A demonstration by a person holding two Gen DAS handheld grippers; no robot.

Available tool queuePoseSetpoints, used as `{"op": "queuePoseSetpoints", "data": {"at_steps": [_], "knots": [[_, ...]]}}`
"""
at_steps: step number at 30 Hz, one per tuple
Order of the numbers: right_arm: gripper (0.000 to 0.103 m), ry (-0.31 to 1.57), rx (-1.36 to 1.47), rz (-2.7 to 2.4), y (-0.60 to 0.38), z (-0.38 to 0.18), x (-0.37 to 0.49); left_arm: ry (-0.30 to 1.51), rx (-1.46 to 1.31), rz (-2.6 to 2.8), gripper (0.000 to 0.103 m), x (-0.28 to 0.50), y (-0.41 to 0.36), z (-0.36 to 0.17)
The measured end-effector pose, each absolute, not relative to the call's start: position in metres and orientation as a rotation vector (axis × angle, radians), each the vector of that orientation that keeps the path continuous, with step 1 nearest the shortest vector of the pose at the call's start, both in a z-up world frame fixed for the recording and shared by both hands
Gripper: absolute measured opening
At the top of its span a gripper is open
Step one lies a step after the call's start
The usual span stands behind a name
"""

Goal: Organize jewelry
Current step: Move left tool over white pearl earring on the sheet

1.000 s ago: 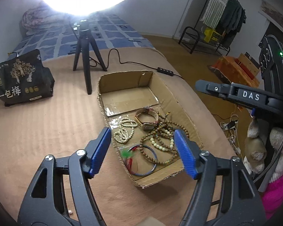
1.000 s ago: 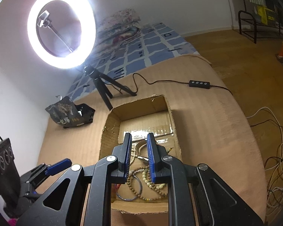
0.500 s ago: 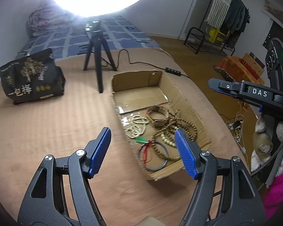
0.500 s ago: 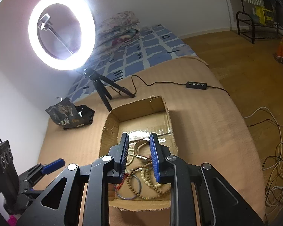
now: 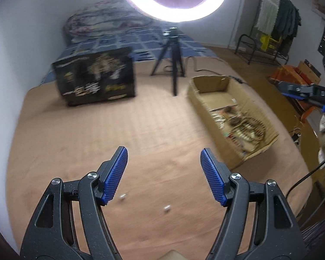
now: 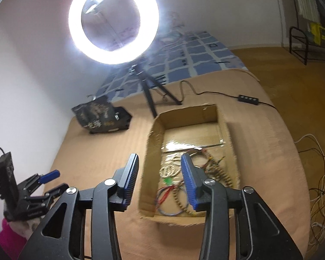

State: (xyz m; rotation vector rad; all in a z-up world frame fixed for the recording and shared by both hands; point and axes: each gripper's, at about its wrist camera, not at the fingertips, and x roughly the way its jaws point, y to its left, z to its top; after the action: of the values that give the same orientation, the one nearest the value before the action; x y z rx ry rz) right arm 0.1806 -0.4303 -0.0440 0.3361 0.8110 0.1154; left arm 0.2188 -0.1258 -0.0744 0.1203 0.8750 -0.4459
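Note:
A shallow cardboard box [image 6: 150, 151] [image 5: 197, 99] lies on the tan mat and holds the jewelry: pale bead strings [image 6: 169, 171], brown bead strands [image 6: 218, 173] and a thin blue bangle [image 6: 171, 208]. My right gripper [image 6: 159, 173] hovers over the box's near left wall, its jaws opening with nothing between them. My left gripper [image 5: 163, 169] is open and empty over bare mat, left of the box. Two small pale beads [image 5: 122, 197] [image 5: 166, 209] lie on the mat just below its fingers. The jewelry in the left wrist view is blurred.
A ring light on a black tripod [image 5: 173, 69] [image 6: 149, 95] stands behind the box, its cable and switch [image 6: 248, 99] running right. A black snack bag [image 5: 95, 78] [image 6: 101, 117] sits at the back left. Loose cables [image 6: 320, 184] lie on the floor past the mat's right edge.
My left gripper has swung left, away from the box and over bare mat, still open. The right gripper's jaws have spread from nearly shut to clearly apart, and it has shifted left.

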Motion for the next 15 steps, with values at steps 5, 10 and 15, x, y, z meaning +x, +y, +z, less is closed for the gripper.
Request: {"op": "queuePoseSetpoints", "data": {"at_steps": [5,10,15], "knots": [[0.046,0.824,0.277,0.171,-0.394,-0.047,0.171,0.888,0.121,-0.404,0.072,0.215,-0.088,-0.089],[0.046,0.856,0.173,0.246,-0.345,-0.059,0.158,0.909,0.1,-0.377,0.056,0.216,-0.065,-0.105],[0.046,0.877,0.092,0.306,-0.304,-0.08,0.145,0.946,0.054,-0.361,0.046,0.218,-0.047,-0.126]]}}
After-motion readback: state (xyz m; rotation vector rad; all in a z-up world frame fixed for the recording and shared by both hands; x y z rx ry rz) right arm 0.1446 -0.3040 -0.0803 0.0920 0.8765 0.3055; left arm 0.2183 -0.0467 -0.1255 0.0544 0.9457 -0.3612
